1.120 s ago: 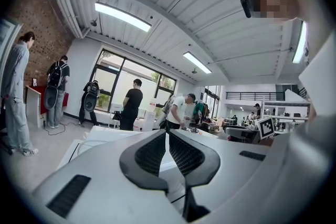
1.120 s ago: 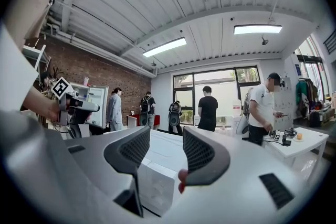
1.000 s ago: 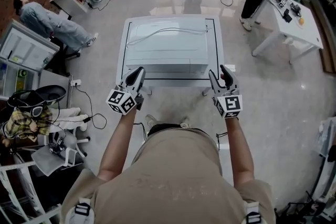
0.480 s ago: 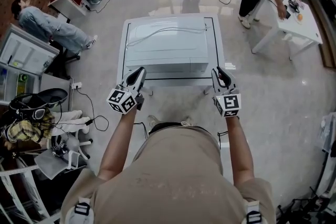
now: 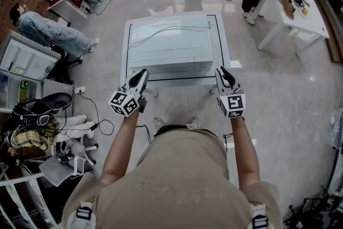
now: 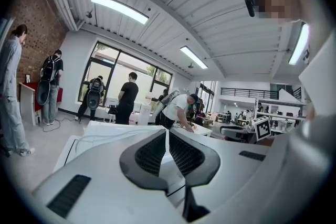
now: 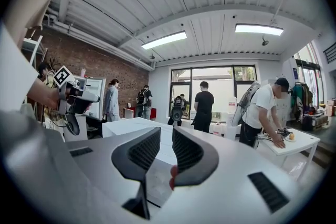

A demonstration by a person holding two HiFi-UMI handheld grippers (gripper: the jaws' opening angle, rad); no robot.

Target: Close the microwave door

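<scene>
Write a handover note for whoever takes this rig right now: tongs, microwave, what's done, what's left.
Left tongs: shut, empty, by the microwave's front left corner.
Right tongs: shut, empty, off its front right corner.
The microwave sits in the middle of the white table, front toward the person.
Done: the door looks flush with the front; nothing swings out in the head view.
Left: check from the front that it is latched, and push it if not. Whether either pair of tongs touches the microwave cannot be told from above.
</scene>
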